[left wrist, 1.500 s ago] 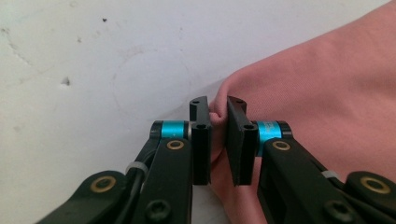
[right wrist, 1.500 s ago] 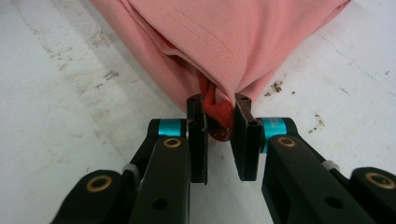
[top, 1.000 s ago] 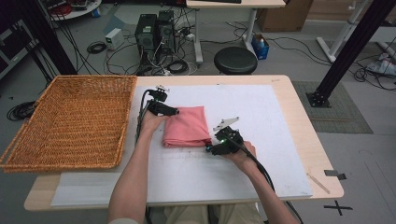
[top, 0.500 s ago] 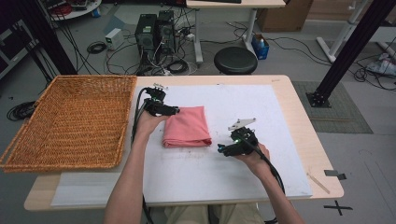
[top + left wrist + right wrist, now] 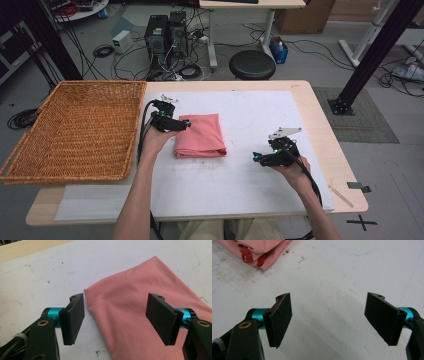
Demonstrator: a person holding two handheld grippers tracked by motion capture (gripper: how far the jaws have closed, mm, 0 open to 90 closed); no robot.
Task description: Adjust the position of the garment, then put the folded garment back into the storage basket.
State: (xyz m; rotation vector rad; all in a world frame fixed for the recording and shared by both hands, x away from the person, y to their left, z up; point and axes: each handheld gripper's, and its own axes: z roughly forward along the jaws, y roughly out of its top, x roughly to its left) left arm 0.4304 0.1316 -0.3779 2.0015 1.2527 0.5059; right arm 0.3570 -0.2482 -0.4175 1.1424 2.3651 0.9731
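Observation:
A folded pink cloth (image 5: 200,135) lies on the white mat (image 5: 250,190) in the middle of the table. My left gripper (image 5: 184,124) is at the cloth's left edge, open; in the left gripper view the cloth (image 5: 140,310) spreads under and between the wide-apart jaws of the left gripper (image 5: 117,317). My right gripper (image 5: 256,157) hovers over bare mat to the right of the cloth, open and empty. In the right gripper view the folded corner of the cloth (image 5: 259,250) sits at the top left, well ahead of the right gripper (image 5: 329,320).
A large wicker basket (image 5: 75,130) stands at the table's left side, next to the left hand. The table's wooden edge (image 5: 330,125) runs along the right. Behind the table are a black stool (image 5: 252,64), computer towers and cables on the floor.
My right gripper has drawn back to the right, away from the cloth, onto bare mat. The left gripper has stayed at the cloth's left edge.

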